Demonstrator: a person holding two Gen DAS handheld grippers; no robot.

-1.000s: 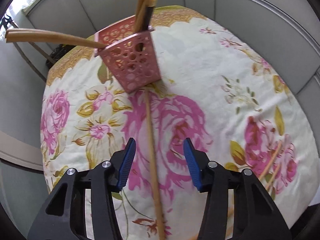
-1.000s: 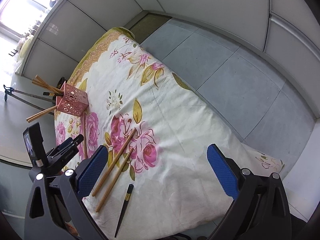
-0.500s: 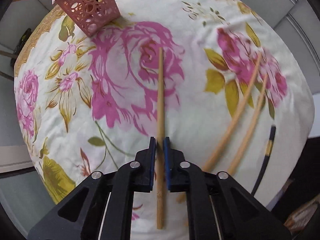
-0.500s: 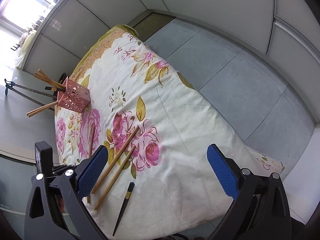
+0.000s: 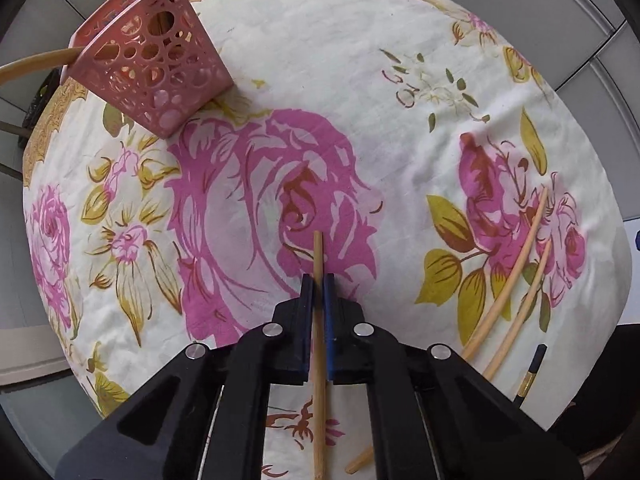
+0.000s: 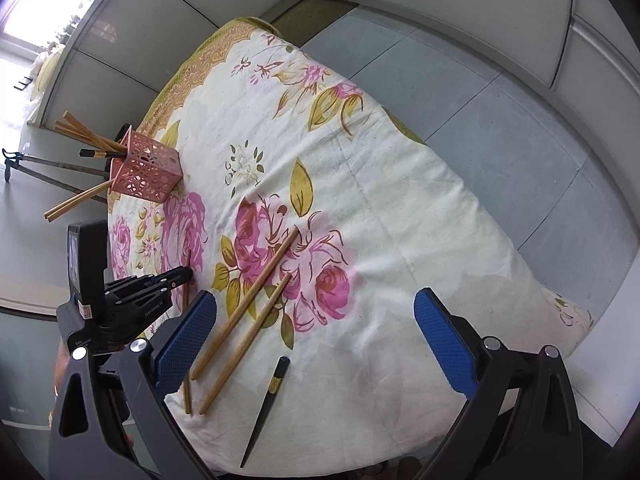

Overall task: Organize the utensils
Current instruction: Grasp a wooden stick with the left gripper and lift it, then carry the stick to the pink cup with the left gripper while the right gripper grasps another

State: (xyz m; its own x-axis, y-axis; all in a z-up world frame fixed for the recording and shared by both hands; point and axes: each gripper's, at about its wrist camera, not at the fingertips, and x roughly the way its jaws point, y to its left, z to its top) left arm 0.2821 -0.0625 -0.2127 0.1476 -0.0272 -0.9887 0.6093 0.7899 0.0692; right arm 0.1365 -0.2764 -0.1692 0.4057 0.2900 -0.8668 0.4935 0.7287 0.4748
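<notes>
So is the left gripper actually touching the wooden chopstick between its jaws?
Touching. The left wrist view shows the left gripper with jaws closed against both sides of the wooden chopstick, no gap visible.

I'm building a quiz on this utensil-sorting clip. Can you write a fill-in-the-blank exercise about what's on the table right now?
1. The left gripper is shut on a wooden ____.
2. The pink basket stands on the floral ____.
3. The right gripper is ____ and holds nothing.
4. The chopstick with the gold band is ____ in colour.

Missing words: chopstick; tablecloth; open; black
</notes>
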